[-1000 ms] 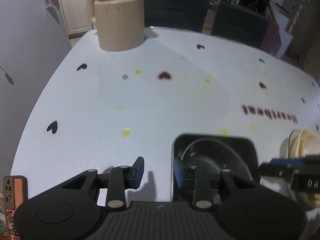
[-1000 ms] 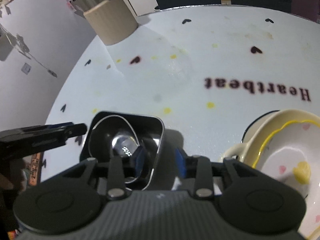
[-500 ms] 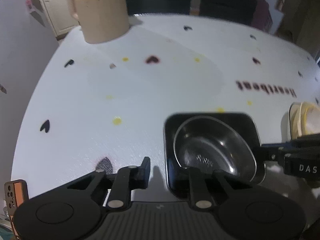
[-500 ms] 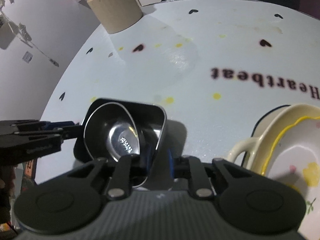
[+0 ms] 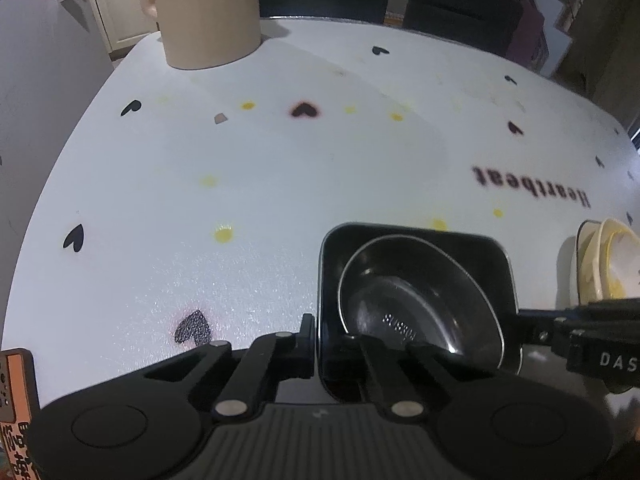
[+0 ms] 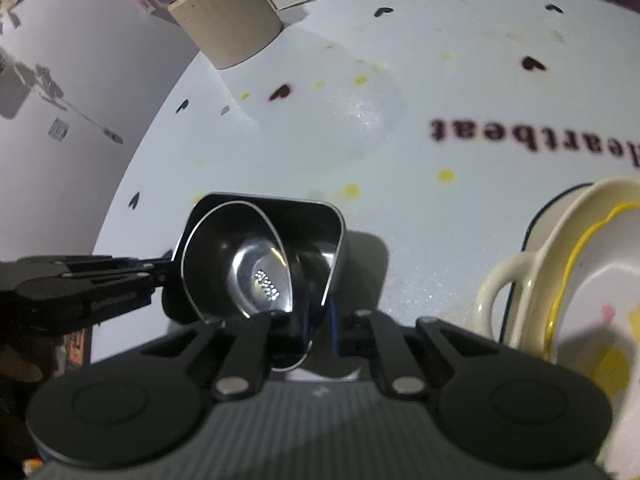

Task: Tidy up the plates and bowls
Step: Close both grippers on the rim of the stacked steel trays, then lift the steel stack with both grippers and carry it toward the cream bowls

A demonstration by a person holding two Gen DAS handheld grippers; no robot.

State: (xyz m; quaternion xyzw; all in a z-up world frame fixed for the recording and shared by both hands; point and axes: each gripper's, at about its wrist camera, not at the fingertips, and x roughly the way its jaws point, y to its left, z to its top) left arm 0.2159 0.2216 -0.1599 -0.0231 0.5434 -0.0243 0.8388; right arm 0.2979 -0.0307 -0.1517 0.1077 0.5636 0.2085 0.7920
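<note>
A: Where does the tidying stand?

B: Partway, I'd judge. The steel bowl (image 5: 420, 304) already sits nested inside the black square dish (image 5: 416, 240), toward the near edge of the desk (image 5: 280, 184). Off to the right of it, well apart, the cream cup (image 6: 516, 292) and the yellow-rimmed plate (image 6: 592, 280) are stacked together.

A: And the jaws?

B: Both pairs have just been closing. The left gripper (image 5: 320, 344) is pinching the black dish's near-left wall, one finger outside and one inside. The right gripper (image 6: 316, 324) is clamped on the opposite wall; in its own view the rim runs down between its fingers, with the steel bowl's edge there too. Whether that bowl's edge is caught in the pinch I can't tell.

A: So a two-handed lift?

B: That's my reading: the nested pair is gripped on both sides but not yet visibly off the desk.

A: What's left?

B: Probably carrying that pair over to join the cream stack, or wherever the dishes belong. The tan mug (image 5: 208, 12) at the far edge stands untouched.
</note>
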